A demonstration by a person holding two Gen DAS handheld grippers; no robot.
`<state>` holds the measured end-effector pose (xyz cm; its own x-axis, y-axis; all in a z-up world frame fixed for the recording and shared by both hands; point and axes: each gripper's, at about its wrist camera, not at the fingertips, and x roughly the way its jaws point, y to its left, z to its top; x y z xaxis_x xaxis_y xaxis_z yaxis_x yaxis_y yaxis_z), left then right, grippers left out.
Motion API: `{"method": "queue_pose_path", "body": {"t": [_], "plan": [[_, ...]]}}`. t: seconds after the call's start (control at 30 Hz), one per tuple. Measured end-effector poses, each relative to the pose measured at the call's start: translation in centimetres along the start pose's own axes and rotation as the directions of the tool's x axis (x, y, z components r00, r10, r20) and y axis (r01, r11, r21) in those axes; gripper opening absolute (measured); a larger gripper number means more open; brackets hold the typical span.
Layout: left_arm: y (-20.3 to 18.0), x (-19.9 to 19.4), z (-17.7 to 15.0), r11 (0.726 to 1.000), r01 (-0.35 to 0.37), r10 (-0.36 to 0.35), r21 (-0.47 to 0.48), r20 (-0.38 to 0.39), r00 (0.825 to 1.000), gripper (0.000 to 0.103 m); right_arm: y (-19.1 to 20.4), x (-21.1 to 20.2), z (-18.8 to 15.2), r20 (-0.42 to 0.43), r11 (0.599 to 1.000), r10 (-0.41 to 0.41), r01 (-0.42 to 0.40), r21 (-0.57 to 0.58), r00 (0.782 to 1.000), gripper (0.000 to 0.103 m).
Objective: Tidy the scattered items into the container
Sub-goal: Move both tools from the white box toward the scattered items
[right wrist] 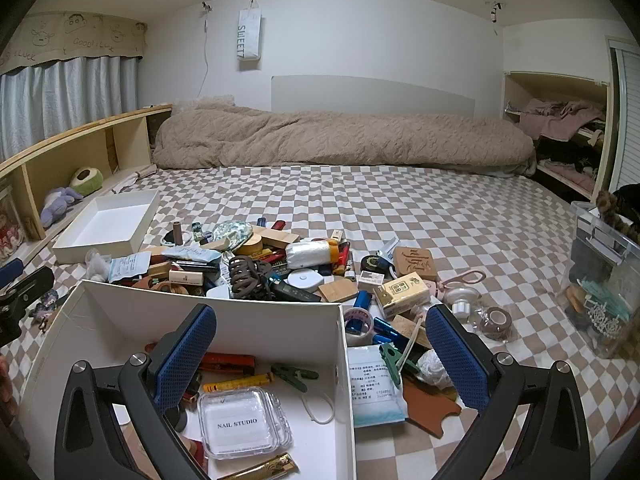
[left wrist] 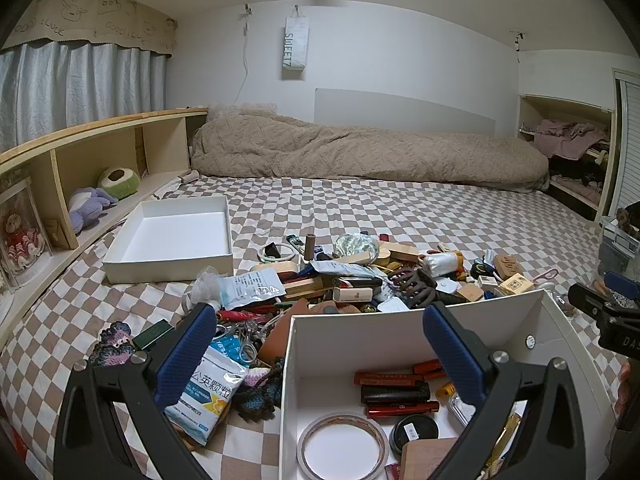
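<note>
A white box [left wrist: 360, 332] stands on the checkered bed, also in the right wrist view [right wrist: 240, 312]. It holds a tape ring [left wrist: 342, 446], lighters, a round tin and a clear "NAIL STUDIO" case [right wrist: 244, 426]. A heap of scattered small items [left wrist: 360, 280] lies just beyond it [right wrist: 280, 264]. My left gripper [left wrist: 320, 344] is open and empty, straddling the box's left wall, left finger over a medicine sachet [left wrist: 208, 392]. My right gripper [right wrist: 320, 344] is open and empty, straddling the box's right wall. The right gripper shows at the left view's right edge [left wrist: 608, 312].
The white box lid [left wrist: 176, 236] lies upside down at the left. A shelf with plush toys [left wrist: 88, 204] runs along the left. A rolled beige duvet [left wrist: 360, 152] lies at the back. A clear plastic bin [right wrist: 604, 280] stands at the right.
</note>
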<state>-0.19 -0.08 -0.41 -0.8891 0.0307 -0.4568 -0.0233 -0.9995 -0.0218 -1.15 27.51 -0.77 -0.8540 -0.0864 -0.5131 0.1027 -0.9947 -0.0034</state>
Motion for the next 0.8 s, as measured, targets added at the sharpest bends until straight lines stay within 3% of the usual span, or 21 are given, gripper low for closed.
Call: {"method": "queue_pose_path", "body": {"t": [0.8], "plan": [[0.1, -1.3, 0.4, 0.999, 0.041, -0.042, 0.016, 0.032, 0.999, 0.103, 0.3, -1.0, 0.3, -0.003, 1.0, 0.01, -0.01, -0.011, 1.0, 0.103]]}}
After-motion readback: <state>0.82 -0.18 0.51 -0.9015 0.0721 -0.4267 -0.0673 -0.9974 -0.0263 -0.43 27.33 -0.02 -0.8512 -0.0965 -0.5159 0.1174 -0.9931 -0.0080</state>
